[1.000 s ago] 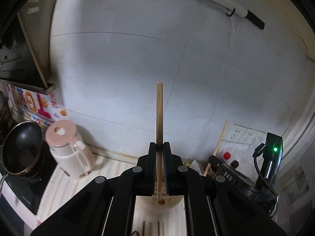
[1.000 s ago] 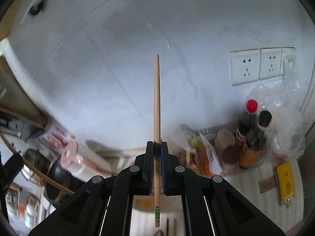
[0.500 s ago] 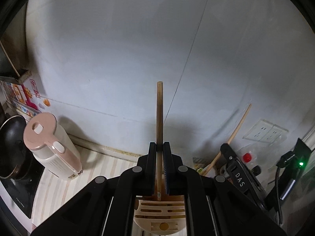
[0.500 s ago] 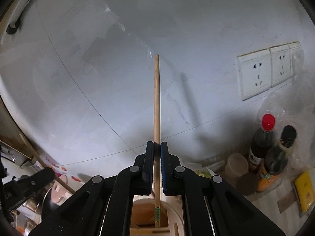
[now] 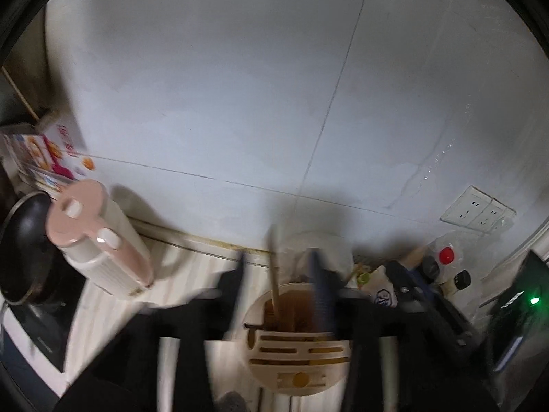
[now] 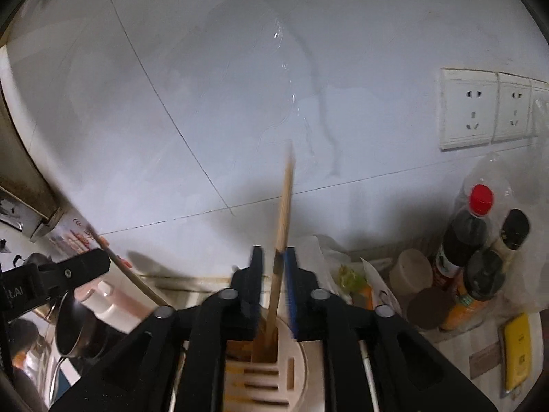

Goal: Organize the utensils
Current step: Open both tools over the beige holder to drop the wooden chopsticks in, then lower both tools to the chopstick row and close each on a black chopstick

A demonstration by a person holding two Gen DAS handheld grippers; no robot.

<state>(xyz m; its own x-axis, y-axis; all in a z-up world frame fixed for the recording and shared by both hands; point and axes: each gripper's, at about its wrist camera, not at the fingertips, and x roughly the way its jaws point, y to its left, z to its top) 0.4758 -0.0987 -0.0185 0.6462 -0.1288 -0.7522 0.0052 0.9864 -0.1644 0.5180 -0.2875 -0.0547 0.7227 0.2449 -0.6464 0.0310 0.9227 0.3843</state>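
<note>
A round beige utensil holder [image 5: 298, 360] with slots stands on the counter right under both grippers. In the left wrist view my left gripper [image 5: 278, 292] is blurred and its jaws are opening. A wooden chopstick [image 5: 272, 274] stands loose between them with its lower end in the holder's cup. In the right wrist view my right gripper [image 6: 273, 274] is also opening. A second chopstick [image 6: 284, 213] leans against the blue right pad, with a gap on its left side and its lower end in a holder [image 6: 274, 370] compartment. The left gripper's black finger [image 6: 79, 267] shows at the left there.
A pink-and-white kettle [image 5: 99, 237] and a black pan [image 5: 24, 240] stand to the left of the holder. Sauce bottles [image 6: 463, 240], a plastic bag, a yellow packet [image 6: 518, 346] and wall sockets [image 6: 470, 106] are on the right. The tiled wall is close behind.
Both grippers came down over the holder. Their jaws, shut on the chopsticks before, have parted, and both chopsticks have slid down into the holder.
</note>
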